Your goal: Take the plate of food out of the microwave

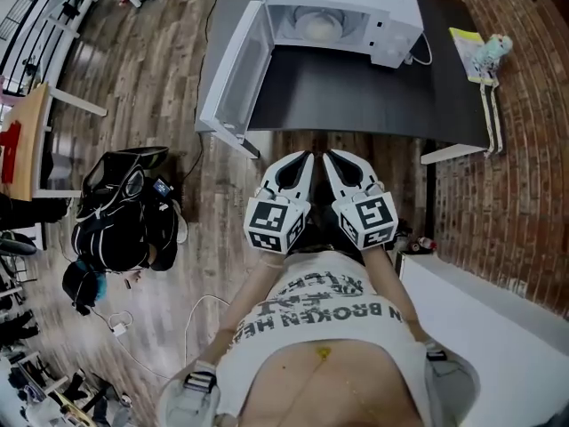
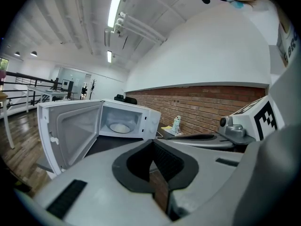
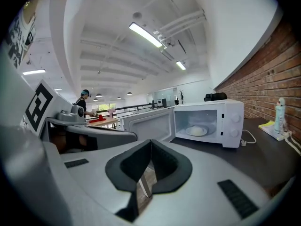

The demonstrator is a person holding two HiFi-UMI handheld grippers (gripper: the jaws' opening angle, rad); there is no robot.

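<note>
Head view: left gripper (image 1: 300, 158) and right gripper (image 1: 331, 158) side by side, short of dark table (image 1: 356, 96) front edge, well apart from microwave (image 1: 373, 3). Door (image 1: 233, 69) swung wide left, overhanging wood floor (image 1: 151, 105). Plate of food (image 1: 318, 27) inside cavity.

Left gripper view: jaws together, empty. Bare tabletop ahead of microwave mouth.

Right gripper view: jaws closed, empty. Plate on turntable; brick wall (image 3: 277, 74) right.

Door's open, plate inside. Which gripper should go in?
Probably right. The left gripper and right gripper sit level, both shut, but the open door hangs on the left, leaving the right a clearer line to the plate.
</note>
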